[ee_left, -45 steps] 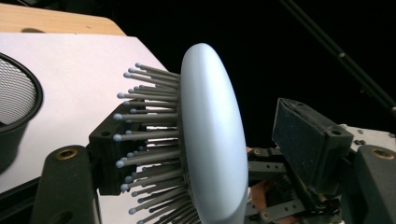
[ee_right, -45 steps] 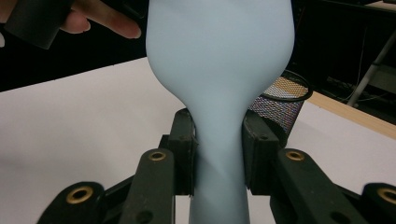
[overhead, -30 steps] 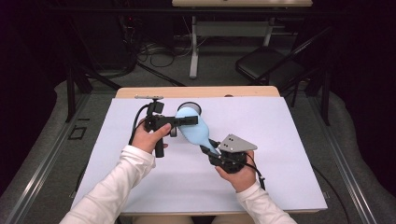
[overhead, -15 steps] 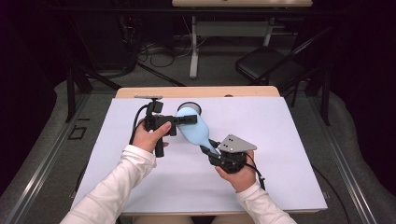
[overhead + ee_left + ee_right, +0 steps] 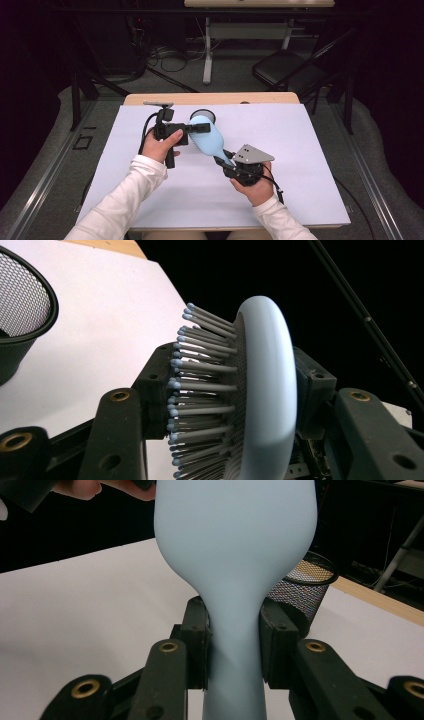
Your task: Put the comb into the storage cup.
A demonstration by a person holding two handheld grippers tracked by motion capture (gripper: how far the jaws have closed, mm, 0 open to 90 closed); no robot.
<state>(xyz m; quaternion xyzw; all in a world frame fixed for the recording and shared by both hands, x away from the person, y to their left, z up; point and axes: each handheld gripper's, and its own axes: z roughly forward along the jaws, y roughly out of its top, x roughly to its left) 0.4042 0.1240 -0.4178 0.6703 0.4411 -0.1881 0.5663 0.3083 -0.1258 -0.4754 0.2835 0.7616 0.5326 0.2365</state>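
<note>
A pale blue hairbrush [image 5: 209, 139] is held off the table between both grippers. In the left gripper view its head [image 5: 265, 385] stands edge-on with the grey bristles facing left. My left gripper [image 5: 200, 128] has just been closing with the brush head between its jaws: one pad presses the bristle tips, the other the smooth back. My right gripper [image 5: 226, 159] is shut on the narrow handle [image 5: 234, 645], one pad on each side of it. The head's smooth back [image 5: 235, 535] rises above those jaws.
A black mesh cup [image 5: 204, 115] stands on the white sheet [image 5: 300, 165] just beyond the brush, near the table's wooden far edge. The same cup [image 5: 306, 587] shows behind the handle. Bare sheet lies to the right and towards the person. A black chair stands beyond the table.
The left gripper's jaws have drawn together onto the brush head. Both hands and the brush have kept their places.
</note>
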